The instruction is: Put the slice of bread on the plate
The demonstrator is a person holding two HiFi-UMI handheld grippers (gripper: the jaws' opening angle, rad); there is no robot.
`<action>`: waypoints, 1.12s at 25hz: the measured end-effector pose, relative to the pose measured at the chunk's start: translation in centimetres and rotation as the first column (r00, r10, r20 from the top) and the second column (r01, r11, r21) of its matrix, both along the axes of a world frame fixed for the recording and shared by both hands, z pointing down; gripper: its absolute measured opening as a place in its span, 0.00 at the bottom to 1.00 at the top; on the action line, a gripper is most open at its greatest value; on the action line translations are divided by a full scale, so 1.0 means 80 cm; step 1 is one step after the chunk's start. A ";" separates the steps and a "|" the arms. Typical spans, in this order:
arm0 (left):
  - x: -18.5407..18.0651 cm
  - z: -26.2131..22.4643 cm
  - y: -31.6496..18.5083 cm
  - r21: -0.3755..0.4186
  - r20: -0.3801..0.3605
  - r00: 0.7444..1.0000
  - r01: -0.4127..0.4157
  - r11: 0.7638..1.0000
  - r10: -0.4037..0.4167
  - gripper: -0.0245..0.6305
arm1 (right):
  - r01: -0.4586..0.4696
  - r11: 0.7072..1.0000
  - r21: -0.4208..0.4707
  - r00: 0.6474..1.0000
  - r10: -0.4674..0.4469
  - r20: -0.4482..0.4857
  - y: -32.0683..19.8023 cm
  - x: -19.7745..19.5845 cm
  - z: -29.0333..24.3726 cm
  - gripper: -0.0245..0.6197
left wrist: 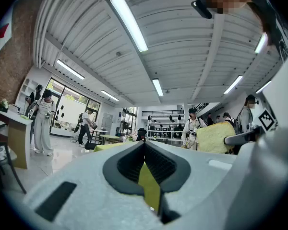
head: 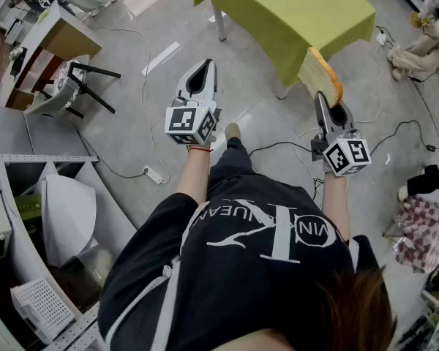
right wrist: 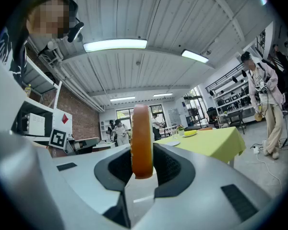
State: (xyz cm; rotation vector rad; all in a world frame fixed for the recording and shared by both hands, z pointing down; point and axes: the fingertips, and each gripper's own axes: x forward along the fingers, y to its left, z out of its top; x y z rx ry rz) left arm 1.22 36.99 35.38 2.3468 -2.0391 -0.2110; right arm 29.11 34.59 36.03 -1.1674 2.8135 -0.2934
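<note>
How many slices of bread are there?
1. The tan slice of bread with a brown crust stands on edge, clamped in the right gripper, near the green-clothed table. Others could be hidden outside these views.

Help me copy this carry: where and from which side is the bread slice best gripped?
Probably at one crust edge, pads on the two flat faces, coming in edge-on, as the right gripper holds the bread slice now: it stands on edge and is thin enough for the jaws.
</note>
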 end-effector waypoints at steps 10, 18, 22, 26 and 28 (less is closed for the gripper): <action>-0.024 0.012 -0.077 -0.038 0.024 1.000 -0.019 0.999 0.020 0.05 | 0.001 0.999 -0.034 1.000 0.000 0.007 -0.076 -0.030 0.016 0.19; -0.068 0.017 -0.165 -0.074 0.034 0.999 -0.038 0.997 0.040 0.05 | 0.019 0.997 -0.073 1.000 -0.020 -0.009 -0.159 -0.083 0.029 0.19; -0.095 0.020 -0.220 -0.085 0.030 0.998 -0.056 0.995 0.059 0.05 | 0.012 0.996 -0.091 1.000 -0.012 -0.003 -0.207 -0.113 0.034 0.19; -0.126 0.023 -0.277 -0.092 0.039 0.996 -0.076 0.993 0.079 0.05 | -0.003 0.994 -0.105 1.000 0.003 -0.001 -0.262 -0.146 0.040 0.19; -0.143 0.023 -0.304 -0.089 0.048 0.995 -0.080 0.993 0.084 0.05 | -0.013 0.994 -0.107 1.000 0.014 0.009 -0.289 -0.161 0.042 0.19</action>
